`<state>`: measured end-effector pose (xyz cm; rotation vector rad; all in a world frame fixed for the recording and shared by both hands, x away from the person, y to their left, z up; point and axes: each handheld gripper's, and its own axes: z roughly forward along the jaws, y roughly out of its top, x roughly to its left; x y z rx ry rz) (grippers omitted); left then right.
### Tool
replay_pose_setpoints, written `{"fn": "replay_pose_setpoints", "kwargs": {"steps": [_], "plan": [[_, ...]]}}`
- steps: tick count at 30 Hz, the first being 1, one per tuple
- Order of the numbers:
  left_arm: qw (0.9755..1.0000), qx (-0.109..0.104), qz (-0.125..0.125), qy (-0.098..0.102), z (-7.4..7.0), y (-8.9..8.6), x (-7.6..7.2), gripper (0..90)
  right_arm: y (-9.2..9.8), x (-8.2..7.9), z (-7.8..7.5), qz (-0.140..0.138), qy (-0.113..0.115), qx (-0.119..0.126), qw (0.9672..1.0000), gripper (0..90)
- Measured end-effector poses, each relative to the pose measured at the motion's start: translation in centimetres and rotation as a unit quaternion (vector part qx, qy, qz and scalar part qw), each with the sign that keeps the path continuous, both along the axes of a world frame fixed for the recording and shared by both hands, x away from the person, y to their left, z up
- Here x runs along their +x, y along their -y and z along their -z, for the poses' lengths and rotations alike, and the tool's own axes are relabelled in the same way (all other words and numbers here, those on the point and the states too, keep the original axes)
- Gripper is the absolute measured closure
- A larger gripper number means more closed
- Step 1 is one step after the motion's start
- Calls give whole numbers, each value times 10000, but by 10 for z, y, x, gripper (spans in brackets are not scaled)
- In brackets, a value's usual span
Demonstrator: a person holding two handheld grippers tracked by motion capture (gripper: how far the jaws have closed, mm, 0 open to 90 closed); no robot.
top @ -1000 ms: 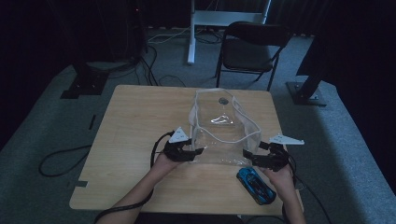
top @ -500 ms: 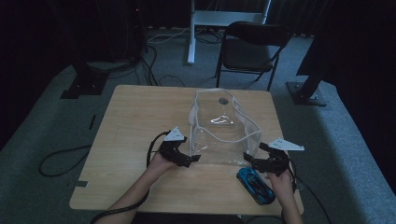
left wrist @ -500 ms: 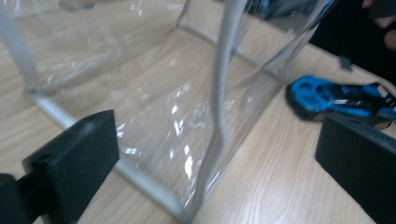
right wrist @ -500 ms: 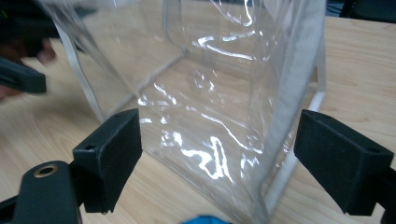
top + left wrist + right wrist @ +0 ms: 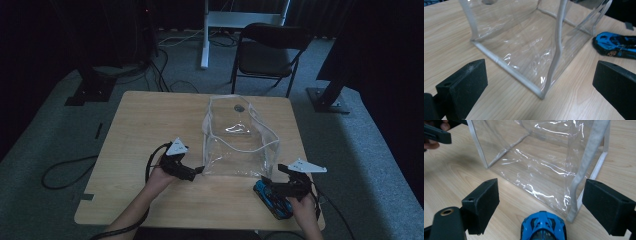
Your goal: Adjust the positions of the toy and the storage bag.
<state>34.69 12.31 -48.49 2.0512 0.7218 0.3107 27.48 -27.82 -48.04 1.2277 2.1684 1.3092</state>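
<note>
Your left gripper (image 5: pixel 197 171) stood with jaws wide and empty; they had just been opening, and nothing lay between them. Compared with a second earlier, it had let go of the near left corner of the clear bag (image 5: pixel 239 145) and backed off slightly, so the bag stood on the table (image 5: pixel 150 115) just ahead of it, unheld. Your right gripper (image 5: pixel 272 185) was also spread wide, holding nothing, and had dropped toward the blue toy car (image 5: pixel 272 199), whose nose lay between and just below its jaws, with the bag's near right corner directly beyond. Judgement: the bag was set, and picking up the car comes next.
</note>
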Motion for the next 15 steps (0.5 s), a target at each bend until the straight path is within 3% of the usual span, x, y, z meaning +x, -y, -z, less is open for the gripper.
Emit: {"fn": "replay_pose_setpoints", "kwargs": {"steps": [6,15], "plan": [[9999,64,-91,-55,1,-16,-6,3,1,-8,2,-5,-61,111,9999,130],[9987,240,-413,-200,12,-49,-16,2,6,-12,4,58,-111,46,9999,128]]}}
